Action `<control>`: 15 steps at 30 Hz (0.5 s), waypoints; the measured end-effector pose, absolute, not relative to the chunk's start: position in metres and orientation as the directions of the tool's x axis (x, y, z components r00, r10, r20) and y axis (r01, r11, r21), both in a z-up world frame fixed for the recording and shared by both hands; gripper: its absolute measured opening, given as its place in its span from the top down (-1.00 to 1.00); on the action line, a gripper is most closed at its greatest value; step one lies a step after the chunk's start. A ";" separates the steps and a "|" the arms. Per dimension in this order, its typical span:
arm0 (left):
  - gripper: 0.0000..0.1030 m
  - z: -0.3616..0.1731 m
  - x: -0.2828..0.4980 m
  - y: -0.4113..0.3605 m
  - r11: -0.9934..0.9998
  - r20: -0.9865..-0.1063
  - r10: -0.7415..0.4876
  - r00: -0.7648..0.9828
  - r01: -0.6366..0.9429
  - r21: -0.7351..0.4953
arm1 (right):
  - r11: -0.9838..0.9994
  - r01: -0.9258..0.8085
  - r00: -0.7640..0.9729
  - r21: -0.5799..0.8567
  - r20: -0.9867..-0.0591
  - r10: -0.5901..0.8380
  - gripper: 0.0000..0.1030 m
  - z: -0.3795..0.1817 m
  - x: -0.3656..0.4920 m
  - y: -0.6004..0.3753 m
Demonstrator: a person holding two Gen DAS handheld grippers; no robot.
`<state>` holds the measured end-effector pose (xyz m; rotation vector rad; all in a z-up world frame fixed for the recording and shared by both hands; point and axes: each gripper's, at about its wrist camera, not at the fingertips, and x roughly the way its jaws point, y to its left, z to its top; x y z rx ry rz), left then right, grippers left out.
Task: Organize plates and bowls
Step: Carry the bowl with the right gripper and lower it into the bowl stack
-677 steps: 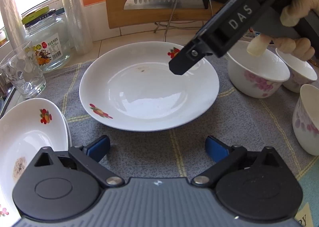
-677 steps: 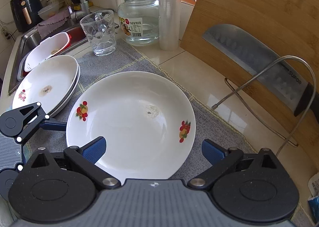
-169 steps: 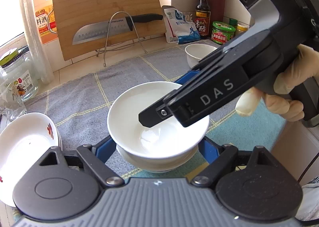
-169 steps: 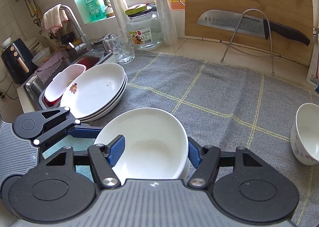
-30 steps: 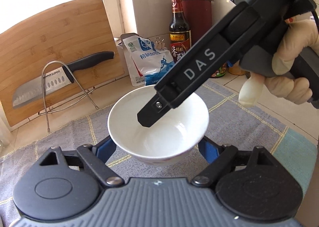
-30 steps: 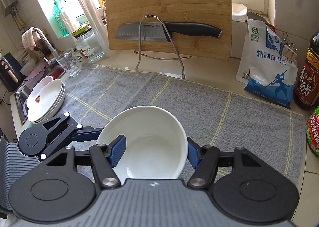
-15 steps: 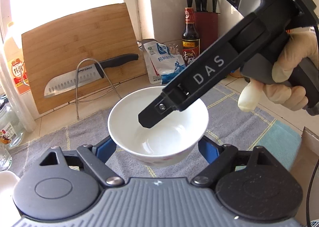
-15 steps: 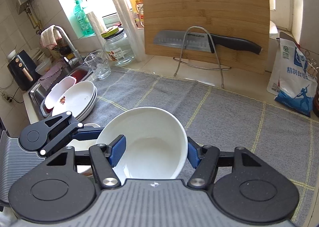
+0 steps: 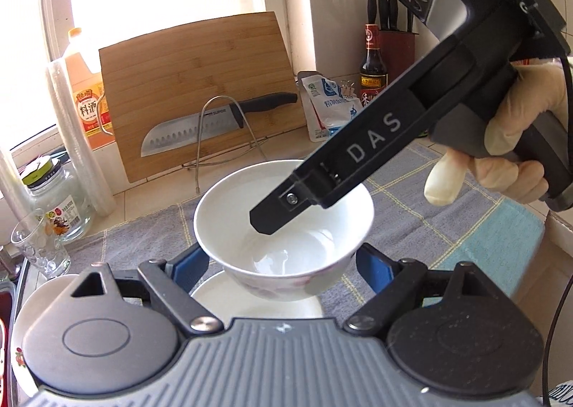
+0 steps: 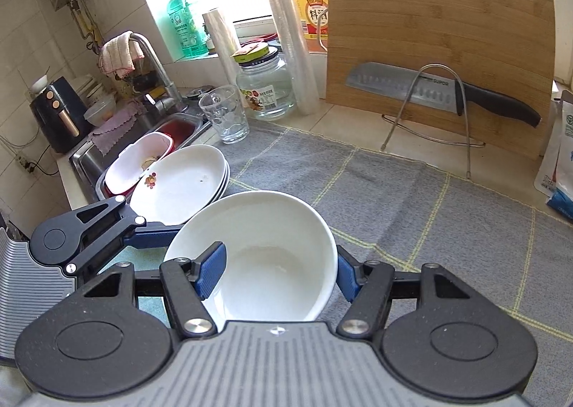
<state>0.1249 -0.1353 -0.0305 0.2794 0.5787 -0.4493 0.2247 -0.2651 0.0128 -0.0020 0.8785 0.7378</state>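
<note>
A white bowl [image 9: 229, 221] with a pink flower pattern is held in the air between both grippers. My left gripper [image 9: 283, 263] has its blue pads on the bowl's two sides. My right gripper [image 10: 275, 267] is shut on the same bowl [image 10: 261, 238], one pad inside the rim and one outside. Just below it in the left wrist view sits another white bowl [image 9: 247, 303] on the cloth. A stack of white plates [image 10: 182, 181] with fruit prints lies to the left by the sink.
A grey checked cloth [image 10: 412, 199] covers the counter. A cutting board [image 10: 437, 34], a knife on a wire stand [image 10: 422, 88], a glass [image 10: 224, 113], a jar [image 10: 266, 88] and a salt bag [image 9: 329, 106] stand at the back. The sink [image 10: 118, 142] is left.
Both grippers have carried the bowl leftward, back toward the plate stack. It now hangs over the other bowl, which has come into view below it.
</note>
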 end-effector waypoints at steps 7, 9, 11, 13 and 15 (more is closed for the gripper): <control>-0.72 -0.034 0.122 -0.108 0.879 -0.599 -0.313 0.737 0.464 0.112 | 0.744 -0.599 0.381 0.295 -0.713 0.589 -0.34 0.006 0.226 -0.235; -0.72 -0.037 0.122 -0.102 0.881 -0.606 -0.312 0.732 0.461 0.104 | 0.743 -0.598 0.375 0.300 -0.715 0.590 -0.34 0.003 0.225 -0.230; -0.72 -0.039 0.121 -0.097 0.882 -0.613 -0.311 0.727 0.460 0.099 | 0.741 -0.599 0.369 0.305 -0.716 0.593 -0.34 0.001 0.224 -0.226; -0.72 -0.042 0.120 -0.094 0.882 -0.620 -0.310 0.720 0.461 0.094 | 0.741 -0.596 0.363 0.308 -0.720 0.591 -0.34 -0.003 0.223 -0.222; -0.72 -0.044 0.120 -0.092 0.882 -0.626 -0.312 0.715 0.463 0.089 | 0.744 -0.594 0.358 0.304 -0.729 0.584 -0.34 -0.006 0.222 -0.218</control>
